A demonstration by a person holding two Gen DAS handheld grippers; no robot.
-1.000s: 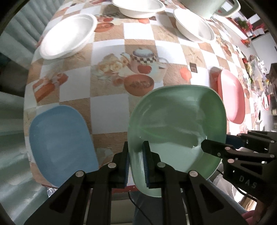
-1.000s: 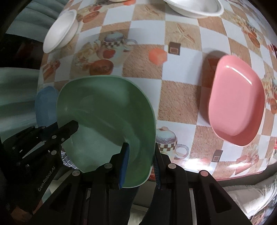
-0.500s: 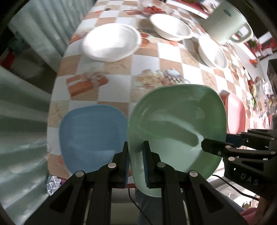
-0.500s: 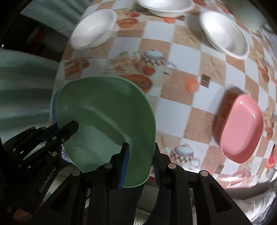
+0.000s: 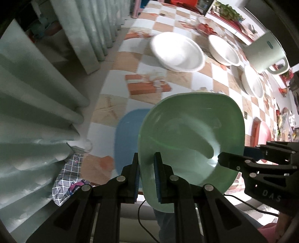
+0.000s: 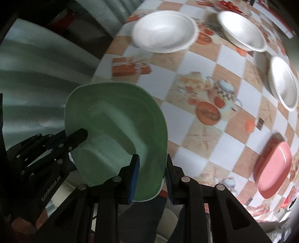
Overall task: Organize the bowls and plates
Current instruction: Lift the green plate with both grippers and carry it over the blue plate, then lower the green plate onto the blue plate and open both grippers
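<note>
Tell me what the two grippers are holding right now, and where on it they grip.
Both hold the pale green squarish plastic plate: the left gripper clamps its near-left rim, the right gripper its opposite rim.

Home dining corner: desk [image 5: 119,63] under checkered oilcloth with teapot prints, white bowls [image 5: 177,51], pale curtain [image 5: 37,97] beside, big pot [image 5: 265,52], cluttered shelf [image 5: 229,16] behind.
</note>
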